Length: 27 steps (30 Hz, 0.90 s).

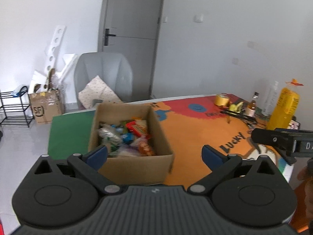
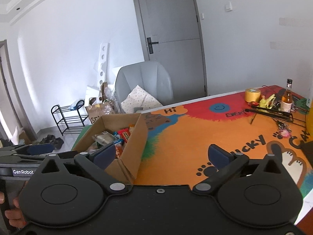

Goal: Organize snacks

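A cardboard box (image 1: 137, 164) stands open on the left part of the table (image 1: 187, 135), on a bright painted mat (image 2: 195, 137) of orange, red and green with black lettering and paw prints. Inside the box lies a loose heap of snacks (image 1: 127, 137): a red packet near the far side, blue wrappers in the middle, a clear bag to the left and an orange packet near the front wall. The left gripper (image 1: 154, 153) hangs just in front of the box with its jaws spread wide and nothing between them; its left finger overlaps the box's near corner in the view, and whether it touches the cardboard cannot be told. The right gripper (image 2: 163, 154) is beside the box, to its right, over the orange part of the mat, its jaws likewise spread wide and empty. At the far right end of the table stand a roll of yellow tape (image 2: 253, 94), a small bottle (image 2: 287, 98) and a tall yellow bag (image 1: 283, 107). Behind the table are a grey chair (image 1: 103, 74) with a dotted cushion (image 1: 97, 93), a grey door (image 1: 133, 27) and a black shoe rack (image 1: 13, 109).
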Available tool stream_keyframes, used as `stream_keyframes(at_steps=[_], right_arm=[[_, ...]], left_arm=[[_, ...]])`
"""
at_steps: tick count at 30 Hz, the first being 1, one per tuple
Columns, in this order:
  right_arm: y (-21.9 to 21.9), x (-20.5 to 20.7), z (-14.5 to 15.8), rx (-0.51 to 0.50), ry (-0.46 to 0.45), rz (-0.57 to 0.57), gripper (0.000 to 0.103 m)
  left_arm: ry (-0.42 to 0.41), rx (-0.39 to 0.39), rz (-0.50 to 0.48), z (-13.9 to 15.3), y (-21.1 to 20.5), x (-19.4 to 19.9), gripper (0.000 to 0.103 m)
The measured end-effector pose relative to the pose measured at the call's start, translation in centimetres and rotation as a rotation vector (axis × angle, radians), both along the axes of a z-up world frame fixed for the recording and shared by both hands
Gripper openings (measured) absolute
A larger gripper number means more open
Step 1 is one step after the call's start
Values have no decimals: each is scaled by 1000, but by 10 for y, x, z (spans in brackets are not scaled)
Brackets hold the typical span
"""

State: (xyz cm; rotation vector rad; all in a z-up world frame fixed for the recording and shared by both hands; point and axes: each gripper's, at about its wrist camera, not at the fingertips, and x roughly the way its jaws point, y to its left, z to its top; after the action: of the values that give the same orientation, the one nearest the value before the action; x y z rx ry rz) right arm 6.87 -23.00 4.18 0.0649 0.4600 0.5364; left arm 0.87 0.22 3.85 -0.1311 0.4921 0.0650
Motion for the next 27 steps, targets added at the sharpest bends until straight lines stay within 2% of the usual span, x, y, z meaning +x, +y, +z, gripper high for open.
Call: stream_keyframes(at_steps=[5,19,27], right_arm=[[-20,-4,1,20,27,-22,103],[-48,-35,21,9,44,-39,103],[-58,-43,30,37,69,-60,103]], left_arm=[[9,46,-22,10,-21,1,102],[82,43,-59,27,-35,-14,102],[47,33,-60,45,-32,-36,102]])
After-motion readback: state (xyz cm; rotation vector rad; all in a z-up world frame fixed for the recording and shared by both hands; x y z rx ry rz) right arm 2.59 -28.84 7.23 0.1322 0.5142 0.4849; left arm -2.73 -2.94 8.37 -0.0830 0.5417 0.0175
